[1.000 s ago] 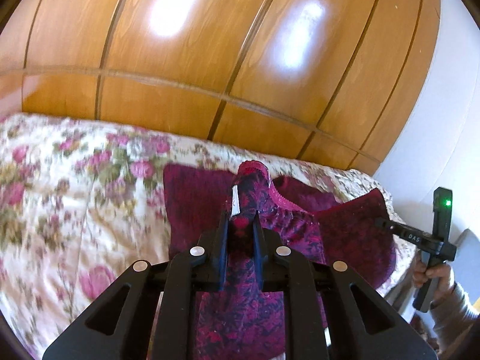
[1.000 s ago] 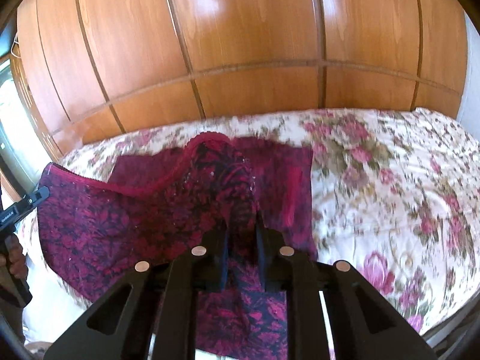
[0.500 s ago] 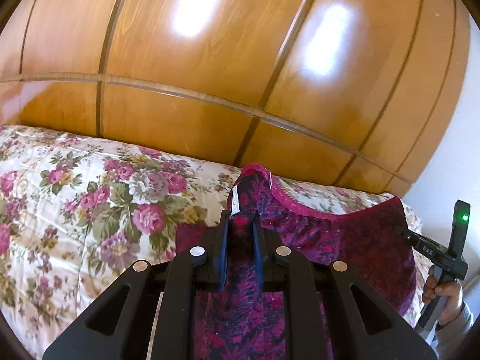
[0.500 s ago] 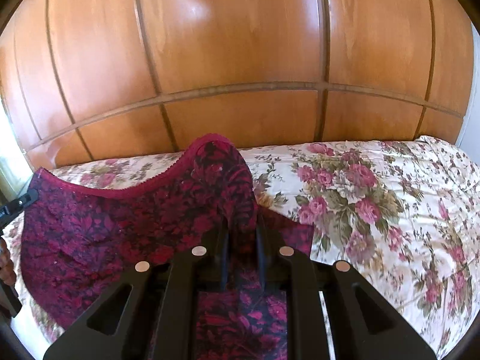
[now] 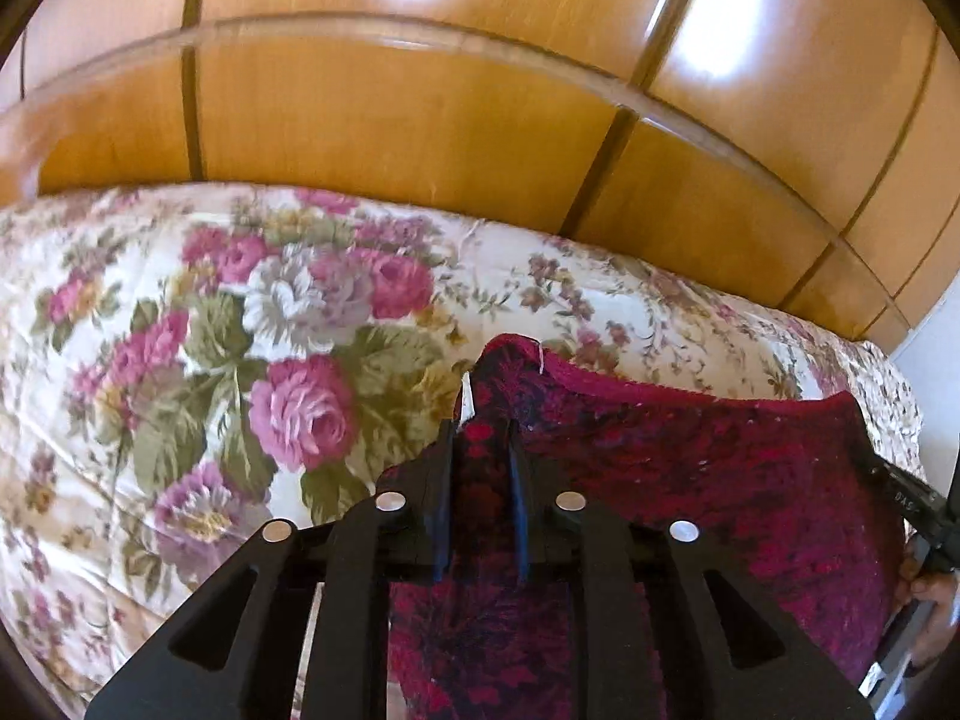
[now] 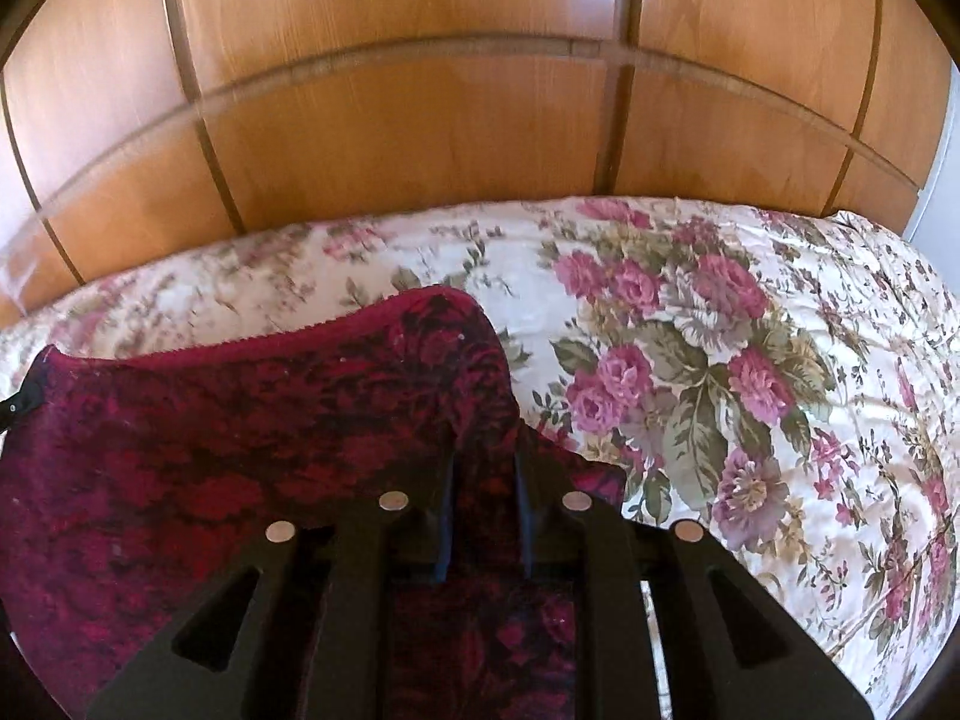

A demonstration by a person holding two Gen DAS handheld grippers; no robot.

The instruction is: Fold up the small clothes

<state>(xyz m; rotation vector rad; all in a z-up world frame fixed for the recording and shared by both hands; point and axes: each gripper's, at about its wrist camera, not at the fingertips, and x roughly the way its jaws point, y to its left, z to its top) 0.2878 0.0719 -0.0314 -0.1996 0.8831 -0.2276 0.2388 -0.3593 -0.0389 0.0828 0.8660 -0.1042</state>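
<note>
Both tongs, left and right, are opening with a corner of the crimson garment still between them, stretched at lower frame over the floral bed for folding.

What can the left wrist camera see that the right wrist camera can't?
Only the left wrist view shows a white tag on the cloth and a hand at the right edge, holding the other claw. Only the right wrist view shows the bedspread's rounded far-right corner. Both show a dark red patterned garment between an opening claw's fingers, a floral bedspread and wooden panels.
</note>
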